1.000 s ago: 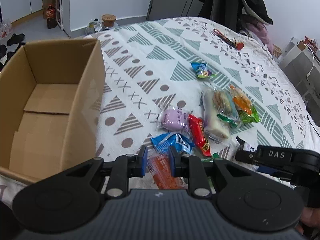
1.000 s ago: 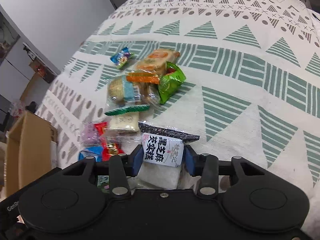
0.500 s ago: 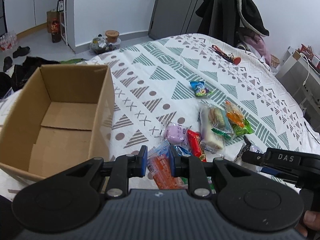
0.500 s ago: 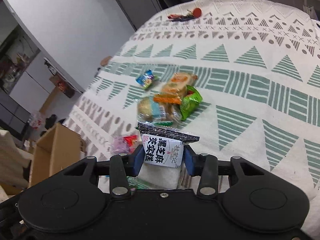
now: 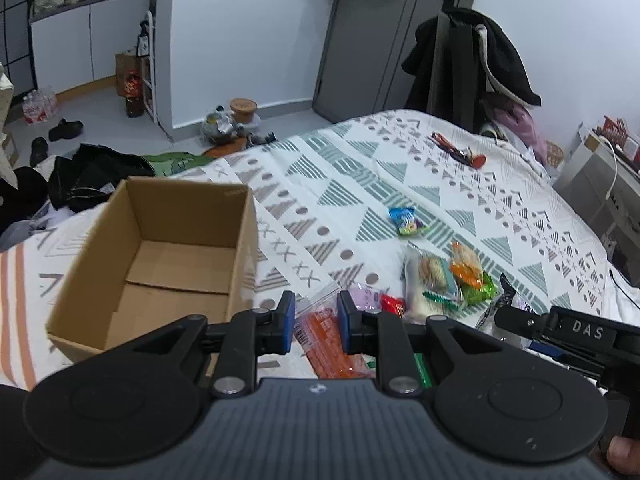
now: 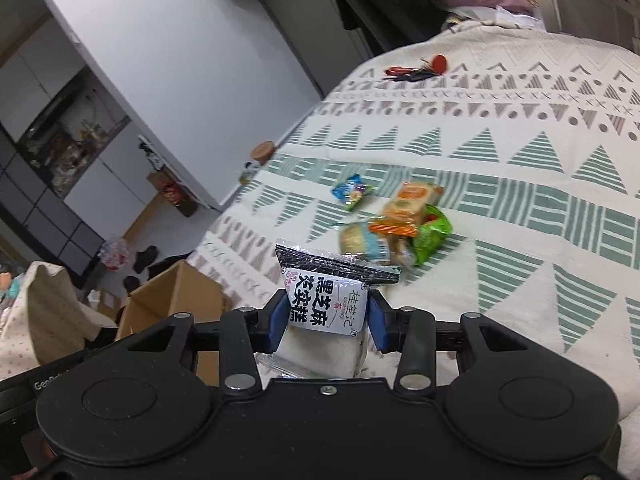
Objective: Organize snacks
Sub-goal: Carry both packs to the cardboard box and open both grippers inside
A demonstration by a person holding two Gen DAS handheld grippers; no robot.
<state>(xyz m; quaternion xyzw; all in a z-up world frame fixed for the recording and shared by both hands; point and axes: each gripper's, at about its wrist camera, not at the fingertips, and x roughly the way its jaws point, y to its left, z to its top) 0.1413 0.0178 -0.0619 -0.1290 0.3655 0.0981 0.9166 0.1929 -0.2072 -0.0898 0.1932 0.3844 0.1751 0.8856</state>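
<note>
My left gripper [image 5: 316, 322] is shut on a clear bag of orange snack sticks [image 5: 330, 342] and holds it above the bed, right of the open, empty cardboard box [image 5: 160, 264]. My right gripper [image 6: 326, 320] is shut on a white and black sesame cake packet [image 6: 326, 300], lifted above the bed; the box [image 6: 176, 300] shows at its lower left. Several loose snacks lie on the patterned bedspread [image 5: 460, 200]: a blue packet [image 5: 406, 220], a biscuit pack [image 5: 426, 280], an orange and green pack [image 5: 468, 276], a purple one [image 5: 368, 296]. The right gripper's body [image 5: 568, 336] shows at right.
A red key bunch [image 5: 460, 154] lies far back on the bed. Clothes [image 5: 92, 172] lie on the floor beyond the box. A coat rack [image 5: 468, 64] stands behind the bed. A white cabinet [image 5: 596, 184] stands at right.
Both grippers have risen and pulled back from the bed, each with its packet. The snack pile and box look smaller and farther below.
</note>
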